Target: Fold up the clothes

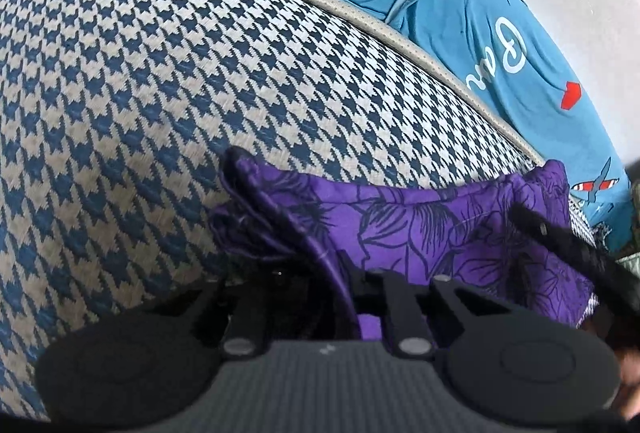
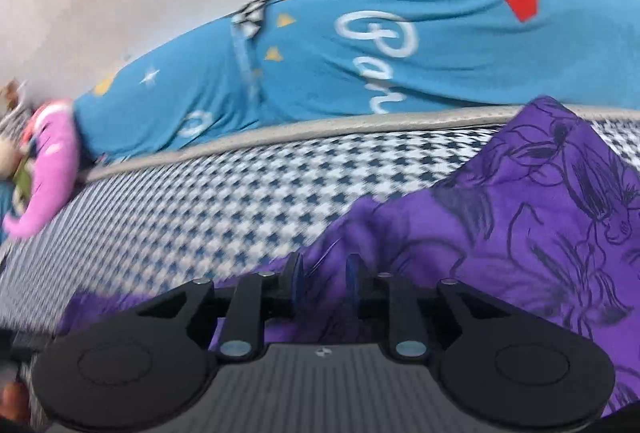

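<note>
The purple floral garment [image 1: 460,233] was bunched and layered on the houndstooth mat [image 1: 160,93], near its taped edge [image 1: 360,17], and it was up off the surface on one side. In the right wrist view it rose in a peak [image 2: 540,193] towards the beige border [image 2: 280,139].

The left gripper [image 1: 316,273] was down in the folds. Cloth ran between its fingers and hid the tips, so whether it was clamped on the fabric could not be told. The right gripper [image 2: 325,279] showed two blue pads [image 2: 297,277] with a narrow gap between them and purple cloth directly beyond. They seemed to be pinching a thin edge, though motion blur left that a judgement. A dark finger [image 1: 560,245], probably the right gripper's, crossed the left view over the garment's far corner.

Beyond the taped edge lay a blue printed shirt [image 2: 360,65], well apart from the purple piece, and a pink plush toy [image 2: 52,169] sat at the mat's left end.

The risks were these. The fabric looked thin and slippery, so a shallow pinch could let the lifted edge slide out and the peak collapse into a heap. Several layers were stacked at the left gripper. Catching only some of them would skew the fold. Pulling the two grips unevenly would twist the crease. A wide swing towards the border could drag the blue shirt.
</note>
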`<control>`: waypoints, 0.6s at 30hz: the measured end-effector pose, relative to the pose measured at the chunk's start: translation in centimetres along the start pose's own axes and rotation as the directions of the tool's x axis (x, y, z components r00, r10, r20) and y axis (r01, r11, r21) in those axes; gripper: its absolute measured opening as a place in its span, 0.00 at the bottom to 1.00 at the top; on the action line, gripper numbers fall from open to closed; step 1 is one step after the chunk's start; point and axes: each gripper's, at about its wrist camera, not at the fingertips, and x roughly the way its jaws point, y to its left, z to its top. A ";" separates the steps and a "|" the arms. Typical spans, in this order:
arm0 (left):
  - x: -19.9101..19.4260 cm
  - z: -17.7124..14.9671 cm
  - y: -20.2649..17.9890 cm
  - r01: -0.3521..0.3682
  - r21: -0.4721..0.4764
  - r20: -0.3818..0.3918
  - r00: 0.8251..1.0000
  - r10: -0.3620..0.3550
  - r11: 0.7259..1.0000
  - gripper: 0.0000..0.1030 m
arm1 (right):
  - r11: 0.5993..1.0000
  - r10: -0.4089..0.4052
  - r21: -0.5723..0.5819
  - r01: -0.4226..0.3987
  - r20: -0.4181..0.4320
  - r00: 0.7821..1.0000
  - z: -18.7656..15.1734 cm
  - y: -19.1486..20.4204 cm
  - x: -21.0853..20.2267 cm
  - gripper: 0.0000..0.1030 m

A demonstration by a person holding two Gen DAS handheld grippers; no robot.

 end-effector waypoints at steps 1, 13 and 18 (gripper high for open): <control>-0.1 0.0 0.1 -0.001 0.001 0.001 1.000 0.001 1.000 0.13 | 1.000 0.012 -0.019 -0.012 -0.008 1.000 -0.4 0.6 -0.6 0.23; -1.0 -0.6 0.0 -0.043 0.034 0.025 0.999 0.042 0.998 0.19 | 0.993 0.008 -0.115 -0.019 -0.095 0.995 -5.4 2.5 -4.8 0.23; -1.2 -0.7 -0.1 -0.060 0.046 0.033 0.998 0.058 0.997 0.19 | 0.995 -0.074 -0.075 0.066 -0.109 0.991 -6.5 -0.1 -5.4 0.23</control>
